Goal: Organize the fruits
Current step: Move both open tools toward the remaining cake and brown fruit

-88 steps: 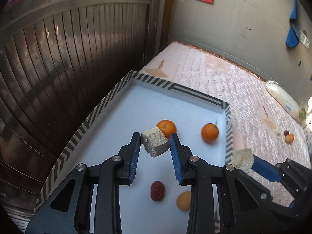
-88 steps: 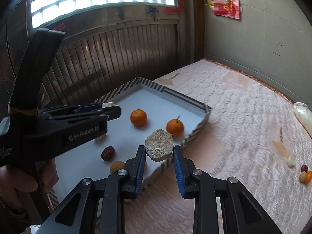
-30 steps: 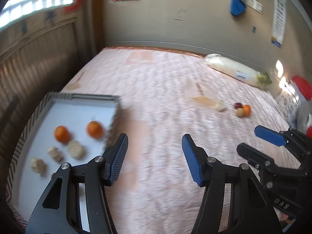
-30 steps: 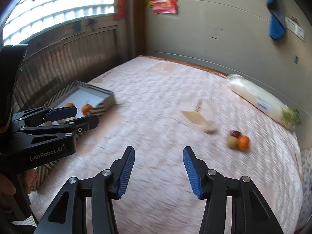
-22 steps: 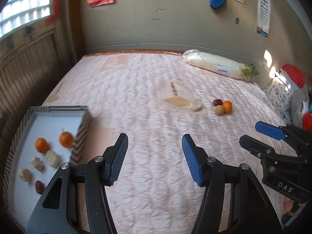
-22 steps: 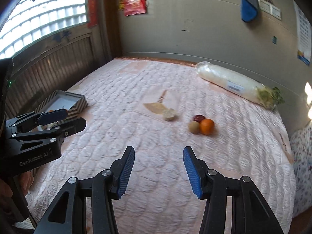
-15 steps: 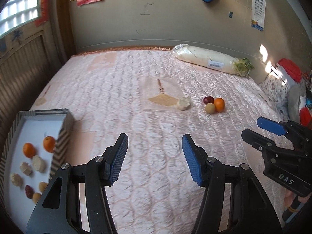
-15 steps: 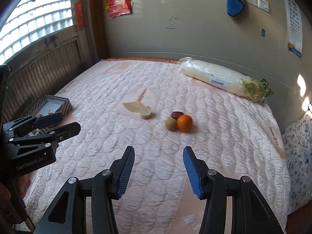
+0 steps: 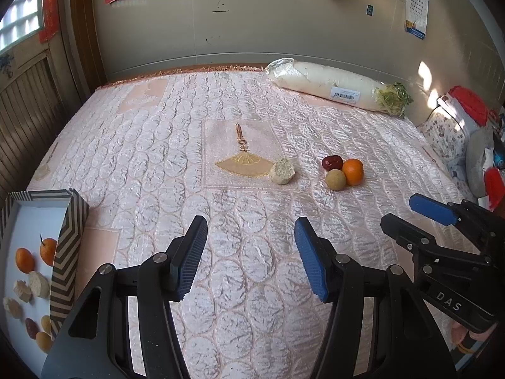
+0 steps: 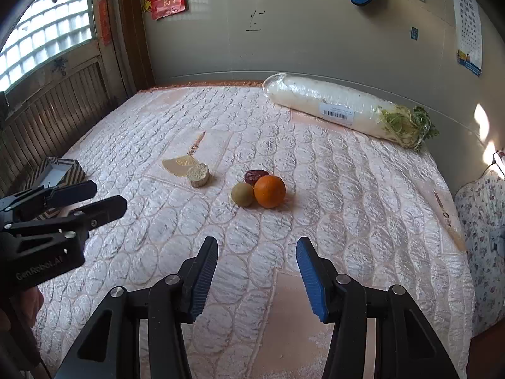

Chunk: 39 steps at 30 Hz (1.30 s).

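Both hand-held grippers, left [image 9: 251, 254] and right [image 10: 257, 274], now gape empty, nearer the orange [image 10: 270, 191].

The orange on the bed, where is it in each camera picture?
Left wrist view: the orange sits right of middle, touching the tan fruit.
Right wrist view: the orange sits near the middle.
Shared landmark: the wrapped white radish by the wall.

Tray [image 9: 68, 246] cut off at left edge
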### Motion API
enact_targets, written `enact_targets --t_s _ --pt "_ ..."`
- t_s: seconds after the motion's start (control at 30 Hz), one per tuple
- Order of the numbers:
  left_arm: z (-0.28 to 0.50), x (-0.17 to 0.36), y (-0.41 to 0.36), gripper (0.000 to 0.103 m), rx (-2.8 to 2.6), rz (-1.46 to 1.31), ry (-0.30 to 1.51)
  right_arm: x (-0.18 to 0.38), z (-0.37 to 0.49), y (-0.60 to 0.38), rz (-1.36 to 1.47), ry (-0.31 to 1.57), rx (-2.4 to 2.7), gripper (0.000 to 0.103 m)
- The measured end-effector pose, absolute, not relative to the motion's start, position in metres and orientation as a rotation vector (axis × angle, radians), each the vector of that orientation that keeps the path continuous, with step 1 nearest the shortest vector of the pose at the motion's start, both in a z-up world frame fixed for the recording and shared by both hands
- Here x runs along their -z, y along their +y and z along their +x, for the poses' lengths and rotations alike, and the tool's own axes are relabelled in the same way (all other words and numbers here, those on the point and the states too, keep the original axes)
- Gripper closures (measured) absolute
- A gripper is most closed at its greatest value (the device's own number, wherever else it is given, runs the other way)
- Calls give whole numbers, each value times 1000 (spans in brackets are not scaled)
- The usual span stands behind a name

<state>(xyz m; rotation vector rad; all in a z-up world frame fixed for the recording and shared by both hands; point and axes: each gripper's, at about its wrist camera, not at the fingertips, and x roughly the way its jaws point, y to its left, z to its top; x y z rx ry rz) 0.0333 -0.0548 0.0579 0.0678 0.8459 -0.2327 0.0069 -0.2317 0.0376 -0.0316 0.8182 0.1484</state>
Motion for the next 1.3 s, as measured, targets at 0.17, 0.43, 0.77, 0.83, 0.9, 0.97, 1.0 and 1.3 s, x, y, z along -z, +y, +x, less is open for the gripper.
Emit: enact_targets --t_s 0.17,0.43,0.77,0.83,0.9,0.97,1.0,1.3 --pt "37 -56 -58 45 228 76 846 -38 11 -225 -43 817 -155 53" --pt "47 -53 -59 45 211 82 852 -32 21 -216 -39 835 -195 53" --pt "61 -45 -56 45 195 73 875 -9 42 -211 8 883 -236 53" --pt "64 -44 -57 45 195 71 879 -6 46 -211 8 882 -229 53" --pt "67 -42 -57 45 194 69 885 -4 50 -212 8 879 -220 53" --pt "69 -40 -58 45 193 70 890 -3 53 -213 10 865 -212 53" --pt "70 -39 -58 45 194 70 892 -2 55 -214 16 860 -213 53" --pt "80 -37 -61 45 190 65 907 0 75 -211 2 840 -198 58"
